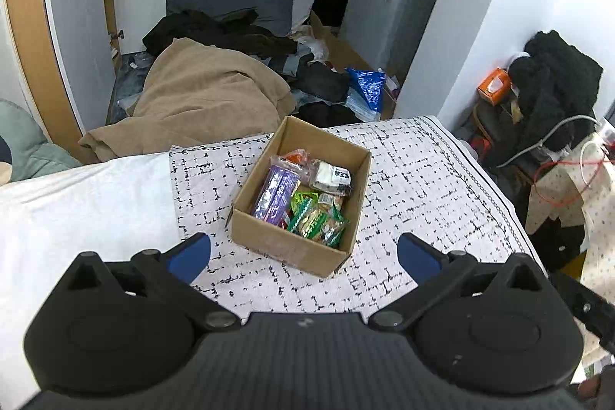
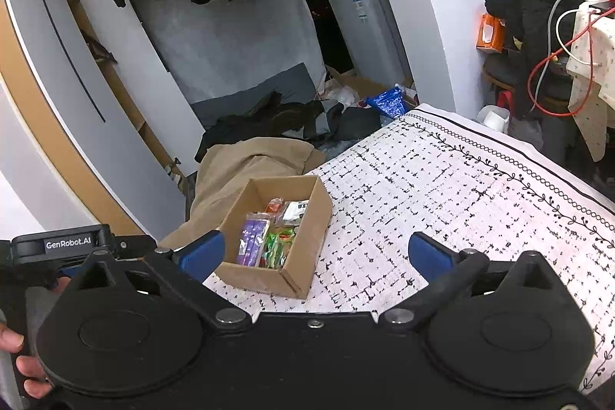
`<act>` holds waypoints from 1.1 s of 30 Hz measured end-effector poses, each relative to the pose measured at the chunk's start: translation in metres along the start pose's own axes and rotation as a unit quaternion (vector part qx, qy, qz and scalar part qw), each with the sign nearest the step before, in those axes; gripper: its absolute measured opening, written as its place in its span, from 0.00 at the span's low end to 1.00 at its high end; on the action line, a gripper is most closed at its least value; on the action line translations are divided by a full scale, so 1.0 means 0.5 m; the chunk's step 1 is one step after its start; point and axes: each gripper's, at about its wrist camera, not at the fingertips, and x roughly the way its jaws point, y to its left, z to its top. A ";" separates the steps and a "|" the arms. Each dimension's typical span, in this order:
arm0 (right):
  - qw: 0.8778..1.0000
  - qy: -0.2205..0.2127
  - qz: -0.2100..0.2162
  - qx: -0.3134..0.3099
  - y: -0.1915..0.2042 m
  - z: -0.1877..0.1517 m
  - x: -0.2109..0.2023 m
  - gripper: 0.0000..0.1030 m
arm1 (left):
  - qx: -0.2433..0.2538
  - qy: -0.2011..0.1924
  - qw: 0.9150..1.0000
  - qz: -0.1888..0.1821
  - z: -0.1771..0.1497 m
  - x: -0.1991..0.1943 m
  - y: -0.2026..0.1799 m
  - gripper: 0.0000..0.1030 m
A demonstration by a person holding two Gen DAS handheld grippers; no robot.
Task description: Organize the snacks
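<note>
**Snack box on the patterned tabletop, both tongs spread wide**

An open cardboard box (image 1: 303, 206) is seen standing on a tabletop (image 1: 423, 187) covered with a white cloth printed in broken black lines. The box sits toward the far left part of the cloth, near the edge beyond which a tan blanket (image 1: 207, 95) is heaped on the floor. Inside the box, wrapped snacks are gathered: a purple packet (image 1: 275, 195) along the left wall, green-striped packets (image 1: 319, 223) at the near corner, a white packet with black print (image 1: 332, 176) toward the far right, and an orange wrapper (image 1: 295, 156) at the far side.

The left tongs (image 1: 303, 256) are held spread wide over the cloth just short of the box, with nothing between the blue pads (image 1: 190, 256). The right tongs (image 2: 315, 254) are likewise opened wide and empty, with the box seen just past their left pad. No pad is seen touching the box.

A white cloth (image 1: 84, 218) is laid over the left end of the tabletop. Dark clothes (image 1: 215, 29) are scattered on the floor beyond the blanket.
</note>
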 end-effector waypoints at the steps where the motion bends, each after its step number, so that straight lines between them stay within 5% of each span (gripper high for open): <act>1: 1.000 0.000 -0.001 -0.001 0.002 -0.002 -0.003 1.00 | 0.003 -0.001 1.000 -0.001 -0.005 -0.005 0.000 1.00; 33: 1.000 0.003 -0.018 -0.017 0.024 -0.041 -0.122 1.00 | 0.054 -0.015 0.998 -0.013 -0.090 -0.129 -0.001 1.00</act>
